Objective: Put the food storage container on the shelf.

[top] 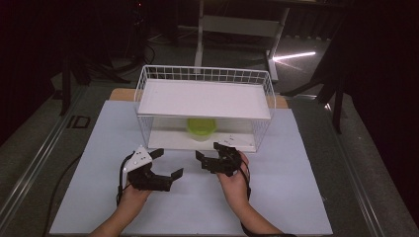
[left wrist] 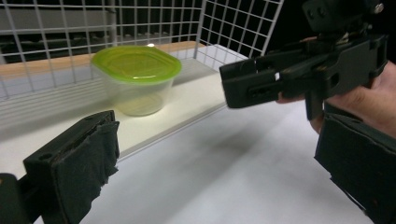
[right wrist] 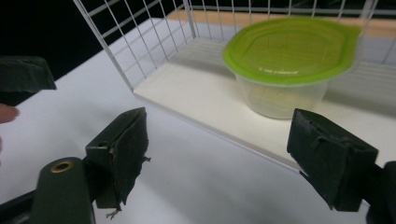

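Container (right wrist: 285,70) with its green lid is showing us embossed lettering in our right gripper (right wrist: 233,158) view; both our left gripper (top: 163,163) and right are gaping wide, empty.

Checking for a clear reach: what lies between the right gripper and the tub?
Bare white table and the shelf's front edge lie between the right gripper and the tub, as the right gripper view shows.
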The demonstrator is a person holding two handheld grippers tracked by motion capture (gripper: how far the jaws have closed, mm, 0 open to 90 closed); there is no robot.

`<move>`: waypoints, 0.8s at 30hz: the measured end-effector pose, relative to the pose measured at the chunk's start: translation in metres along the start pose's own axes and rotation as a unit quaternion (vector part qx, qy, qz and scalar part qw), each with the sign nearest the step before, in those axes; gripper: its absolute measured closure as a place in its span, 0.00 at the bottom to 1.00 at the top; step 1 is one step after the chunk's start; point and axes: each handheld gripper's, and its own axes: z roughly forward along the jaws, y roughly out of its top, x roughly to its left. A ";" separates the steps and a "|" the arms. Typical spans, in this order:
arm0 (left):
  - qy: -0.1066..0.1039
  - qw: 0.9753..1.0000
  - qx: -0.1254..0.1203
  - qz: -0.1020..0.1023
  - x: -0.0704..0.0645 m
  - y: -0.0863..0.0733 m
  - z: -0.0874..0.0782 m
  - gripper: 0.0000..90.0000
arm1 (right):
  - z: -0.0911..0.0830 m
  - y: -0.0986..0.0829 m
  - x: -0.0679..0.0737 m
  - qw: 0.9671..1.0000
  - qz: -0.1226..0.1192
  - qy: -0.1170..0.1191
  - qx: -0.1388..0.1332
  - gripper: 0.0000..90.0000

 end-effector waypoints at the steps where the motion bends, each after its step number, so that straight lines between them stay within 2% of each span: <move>1: 0.000 1.000 0.002 0.003 0.000 0.000 -0.001 0.01 | -0.003 0.000 0.000 1.000 -0.003 -0.001 -0.006 0.22; 10: 0.005 1.000 0.004 0.020 0.001 0.006 -0.015 0.01 | -0.029 -0.005 0.006 0.999 -0.040 0.010 -0.007 0.21; 15: 0.005 1.000 0.010 0.021 0.003 0.004 -0.025 0.01 | -0.046 -0.010 0.007 0.998 -0.065 0.005 -0.009 0.21; 21: 0.004 1.000 0.011 0.022 0.003 0.001 -0.037 0.01 | -0.065 -0.015 0.000 0.996 -0.085 -0.001 -0.010 0.21; 24: 0.001 1.000 0.011 0.021 0.004 -0.002 -0.042 0.01 | -0.074 -0.017 -0.004 0.996 -0.083 -0.002 -0.013 0.21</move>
